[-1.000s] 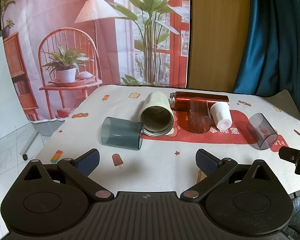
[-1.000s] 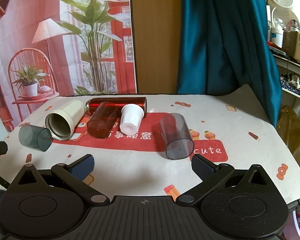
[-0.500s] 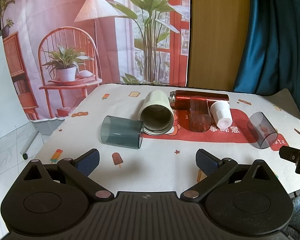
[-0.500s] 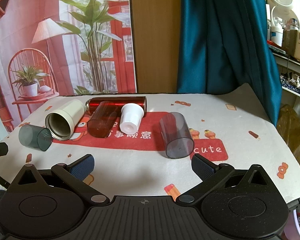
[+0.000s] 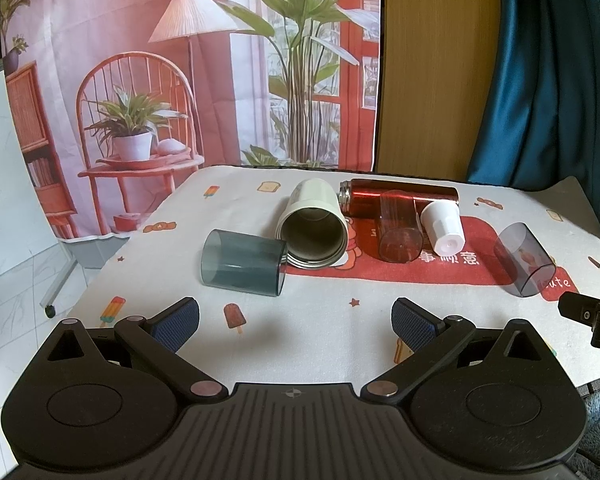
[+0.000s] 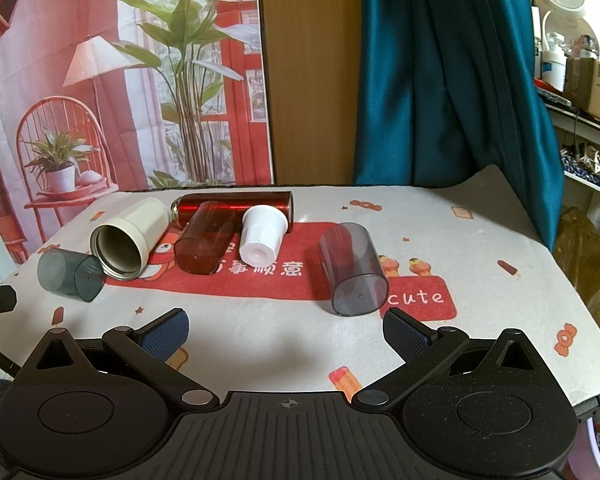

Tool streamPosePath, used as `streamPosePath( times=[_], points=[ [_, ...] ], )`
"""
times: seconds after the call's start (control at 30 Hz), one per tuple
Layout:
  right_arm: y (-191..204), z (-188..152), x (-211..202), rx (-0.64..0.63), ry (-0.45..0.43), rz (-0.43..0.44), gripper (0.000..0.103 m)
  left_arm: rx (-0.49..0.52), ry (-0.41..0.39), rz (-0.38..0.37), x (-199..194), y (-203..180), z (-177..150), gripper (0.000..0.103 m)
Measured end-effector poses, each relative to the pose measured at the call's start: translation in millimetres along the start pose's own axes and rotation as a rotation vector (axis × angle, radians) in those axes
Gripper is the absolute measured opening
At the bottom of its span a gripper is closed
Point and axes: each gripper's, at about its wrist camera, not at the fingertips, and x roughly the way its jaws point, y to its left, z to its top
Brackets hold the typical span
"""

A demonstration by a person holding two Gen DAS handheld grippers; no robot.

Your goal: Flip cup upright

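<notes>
From the left wrist camera, the left gripper [image 5: 295,314] hangs over the near edge of the surface [image 5: 320,320], covered in a white cloth printed with ice lollies; its blue-padded fingers [image 5: 176,320] are spread wide with nothing between them. Ahead, all lying on their sides: a smoky blue-grey translucent plastic cup [image 5: 242,262], touching a cream cylindrical tumbler with a metal rim [image 5: 313,226], then a dark red translucent plastic cup [image 5: 398,228] resting against a red metallic flask [image 5: 400,196], a small white plastic cup [image 5: 443,228], and, well apart to the right, a grey translucent plastic cup [image 5: 524,260].

From the right wrist camera, the right gripper [image 6: 286,330] also has its fingers [image 6: 406,334] spread and empty. The grey translucent plastic cup [image 6: 352,268] lies just beyond them on the red mat [image 6: 420,296], its closed base toward the camera. The small white plastic cup [image 6: 262,234], dark red cup [image 6: 204,240], cream tumbler [image 6: 128,236] and blue-grey cup [image 6: 70,274] lie further left.
</notes>
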Motion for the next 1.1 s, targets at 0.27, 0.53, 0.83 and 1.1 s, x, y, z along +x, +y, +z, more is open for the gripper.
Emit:
streamPosePath(
  times=[0.27,0.53,0.83,1.1],
  points=[
    [1,-1,0,0.004,0.014,0.005,0.103,-0.011,0.014,-0.011,2,2,0,0.103],
    [1,15,16,-0.019,0.103,0.043,0.103,-0.048,0.046,-0.051,18,8,18,0.103],
    [14,64,92,-0.190,0.176,0.079,0.100,-0.069,0.034,0.002,41,18,34,0.103],
    [21,80,191,-0.110,0.216,0.080,0.073,-0.122,0.116,0.002,73,34,15,0.103]
  ],
)
